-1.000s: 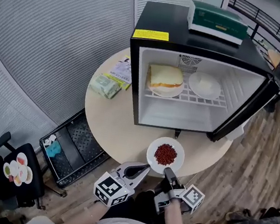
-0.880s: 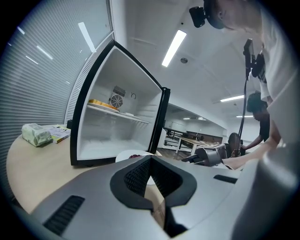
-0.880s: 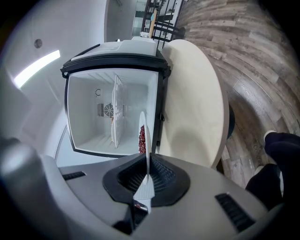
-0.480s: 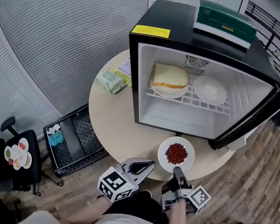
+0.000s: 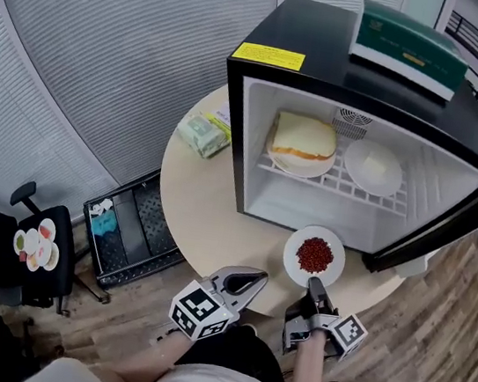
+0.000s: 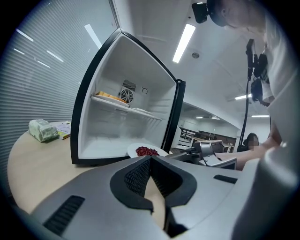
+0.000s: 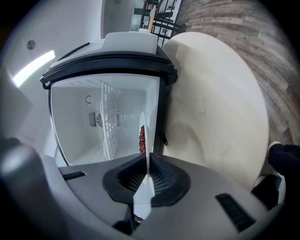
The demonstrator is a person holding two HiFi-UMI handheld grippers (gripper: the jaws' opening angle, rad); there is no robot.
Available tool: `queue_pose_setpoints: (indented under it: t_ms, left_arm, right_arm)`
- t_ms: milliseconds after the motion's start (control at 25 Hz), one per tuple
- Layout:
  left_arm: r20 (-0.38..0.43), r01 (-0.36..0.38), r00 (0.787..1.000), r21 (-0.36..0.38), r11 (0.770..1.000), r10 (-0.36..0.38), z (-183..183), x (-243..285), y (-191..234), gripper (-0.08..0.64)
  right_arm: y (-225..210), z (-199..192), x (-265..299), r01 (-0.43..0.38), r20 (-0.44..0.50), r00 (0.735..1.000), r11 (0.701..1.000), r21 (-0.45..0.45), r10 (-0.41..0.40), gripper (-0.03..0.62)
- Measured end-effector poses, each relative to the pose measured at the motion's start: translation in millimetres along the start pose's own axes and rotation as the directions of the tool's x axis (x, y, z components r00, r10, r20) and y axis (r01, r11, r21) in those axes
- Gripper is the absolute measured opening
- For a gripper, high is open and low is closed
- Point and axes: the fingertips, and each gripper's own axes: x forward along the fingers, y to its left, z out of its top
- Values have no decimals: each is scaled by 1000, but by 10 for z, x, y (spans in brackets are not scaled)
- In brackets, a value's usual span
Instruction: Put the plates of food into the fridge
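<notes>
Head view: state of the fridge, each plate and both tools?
Fridge: door open.
Plate of red beans: outside the fridge, in front of its opening, held by its rim.
Sandwich plate: on the wire shelf inside, left.
White plate: on the same shelf, right.
Right tool: shut on the bean plate's rim.
Left tool: shut, empty.

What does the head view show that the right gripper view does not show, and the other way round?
Only the head view: the sandwich plate and a white plate on the shelf, the green box on top of the fridge, and the left tongs. Only the right gripper view: the right tongs shut on the rim of the plate of red beans, seen edge-on. Both: the open fridge, its wire shelf and the round table.
</notes>
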Motion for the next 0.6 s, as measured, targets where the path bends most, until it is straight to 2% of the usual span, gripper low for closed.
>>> queue_pose_setpoints:
  t_ms: [240,600]
  left_arm:
    - [23,-26,999,-1,1000,26,166,156,148,4]
    - [24,-65,998,-27,998,65,228,417,427,5]
  right_arm:
    - [110,263,338,13,-26,1000,999,-37,-13,17]
    - [332,534,958,27,-72,997,995,-98,-35,17]
